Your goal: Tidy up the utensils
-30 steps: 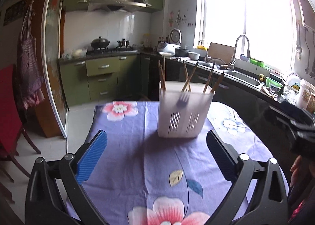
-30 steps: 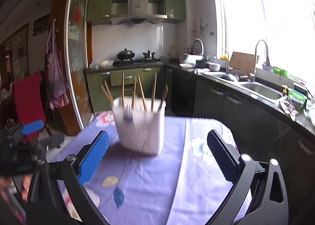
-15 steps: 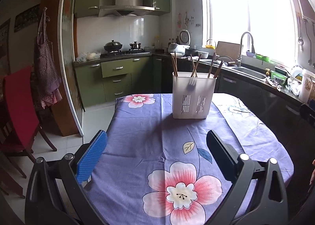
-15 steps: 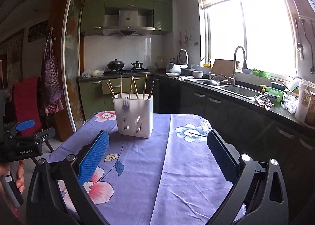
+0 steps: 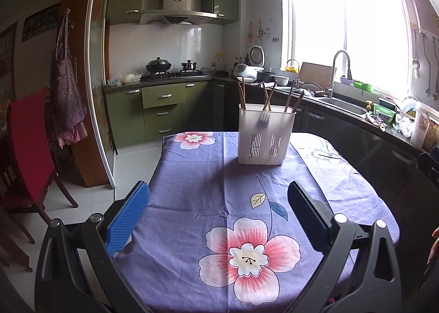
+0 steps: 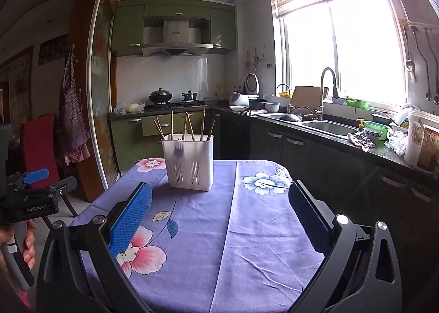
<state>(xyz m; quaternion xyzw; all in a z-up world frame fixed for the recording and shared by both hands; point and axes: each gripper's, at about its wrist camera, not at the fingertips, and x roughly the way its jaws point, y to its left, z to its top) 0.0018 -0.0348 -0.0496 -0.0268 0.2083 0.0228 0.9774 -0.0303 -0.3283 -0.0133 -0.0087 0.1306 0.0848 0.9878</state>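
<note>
Chopsticks (image 5: 267, 95) stand in the holder (image 5: 264, 134) at the worktop's (image 5: 192, 203) far end, smaller than a second ago; the left tool (image 5: 218, 210), spread wide and empty, has drawn back.

Right view: holder (image 6: 188, 163) likewise farther off than before, right tool (image 6: 221, 210) gaping, holding nothing.

"GenRobot.AI" printed white on black body of left gripper (image 6: 41, 198); other text illegible
</note>
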